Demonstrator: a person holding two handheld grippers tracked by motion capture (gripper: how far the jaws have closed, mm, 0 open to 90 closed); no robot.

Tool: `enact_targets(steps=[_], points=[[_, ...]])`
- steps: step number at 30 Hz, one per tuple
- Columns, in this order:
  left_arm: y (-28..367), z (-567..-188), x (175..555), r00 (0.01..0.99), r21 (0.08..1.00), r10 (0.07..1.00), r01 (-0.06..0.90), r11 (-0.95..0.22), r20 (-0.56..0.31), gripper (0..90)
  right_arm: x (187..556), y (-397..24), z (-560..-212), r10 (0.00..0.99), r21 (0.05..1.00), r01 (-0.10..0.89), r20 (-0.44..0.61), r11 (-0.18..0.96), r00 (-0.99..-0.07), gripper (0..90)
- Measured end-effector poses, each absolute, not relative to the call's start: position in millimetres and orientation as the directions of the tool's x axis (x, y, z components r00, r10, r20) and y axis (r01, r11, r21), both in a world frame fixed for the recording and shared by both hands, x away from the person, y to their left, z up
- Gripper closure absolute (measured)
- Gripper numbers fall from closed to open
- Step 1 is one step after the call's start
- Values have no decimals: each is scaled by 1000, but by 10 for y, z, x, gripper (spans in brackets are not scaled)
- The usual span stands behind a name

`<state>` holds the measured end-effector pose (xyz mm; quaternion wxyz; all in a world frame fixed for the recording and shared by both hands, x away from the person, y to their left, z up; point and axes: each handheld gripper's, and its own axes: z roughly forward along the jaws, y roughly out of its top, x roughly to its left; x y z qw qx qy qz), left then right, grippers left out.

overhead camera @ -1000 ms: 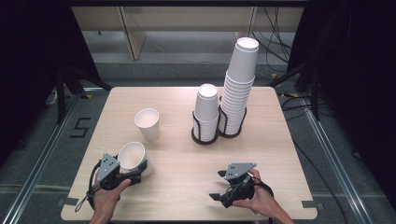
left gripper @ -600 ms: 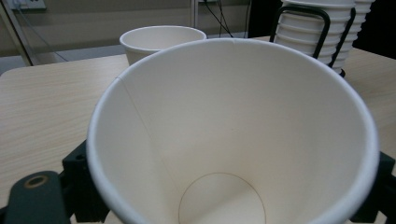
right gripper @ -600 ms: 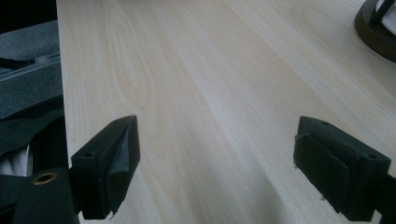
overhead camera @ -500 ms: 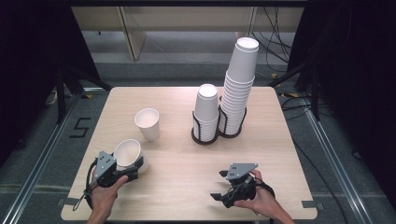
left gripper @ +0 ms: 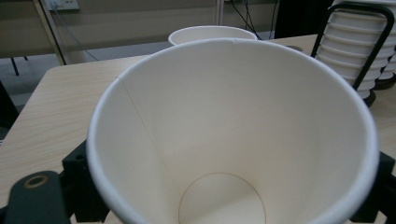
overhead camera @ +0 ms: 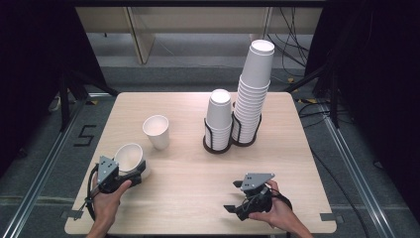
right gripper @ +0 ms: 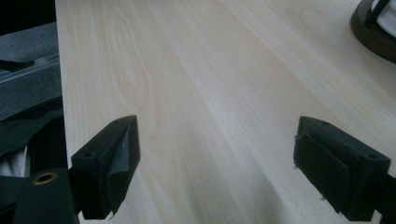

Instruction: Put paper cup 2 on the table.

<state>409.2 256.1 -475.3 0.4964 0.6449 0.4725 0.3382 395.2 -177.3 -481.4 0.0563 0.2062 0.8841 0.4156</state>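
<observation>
My left gripper (overhead camera: 134, 168) is shut on a white paper cup (overhead camera: 129, 156) at the table's front left. The cup is tilted, and in the left gripper view its open mouth (left gripper: 233, 140) faces the camera between the black jaws. A second white cup (overhead camera: 157, 130) stands upright just beyond it, and its rim (left gripper: 210, 33) shows behind the held cup. My right gripper (overhead camera: 233, 197) rests low at the front right. Its jaws stand wide apart over bare wood (right gripper: 215, 163), with nothing between them.
Two black wire holders stand mid-table. One holds a short stack of cups (overhead camera: 218, 116), the other a tall stack (overhead camera: 253, 89). The short stack's holder (left gripper: 359, 46) is close on the held cup's right. A holder's base (right gripper: 376, 32) lies ahead of the right gripper.
My left gripper has drifted a little to the left with the cup in it. The right gripper has not moved.
</observation>
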Motion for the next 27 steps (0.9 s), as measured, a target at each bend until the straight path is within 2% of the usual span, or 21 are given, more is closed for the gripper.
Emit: enact_targets(steps=[4, 11, 23, 27], points=[[2560, -4688, 4107, 331, 961, 941, 276, -29, -67, 124, 3959, -1776, -4814, 413, 760, 319, 73, 566, -908, 159], [2589, -4668, 4267, 308, 958, 951, 282, -60, -31, 124, 3958, -1776, -4817, 411, 757, 318, 72, 571, -909, 159], [2758, -4598, 4643, 263, 947, 964, 316, -48, -39, 123, 3966, -1779, -4821, 413, 758, 313, 64, 572, -908, 159], [2744, -4572, 4785, 249, 940, 968, 324, -102, 19, 123, 3967, -1777, -4826, 415, 757, 320, 72, 570, -907, 159]])
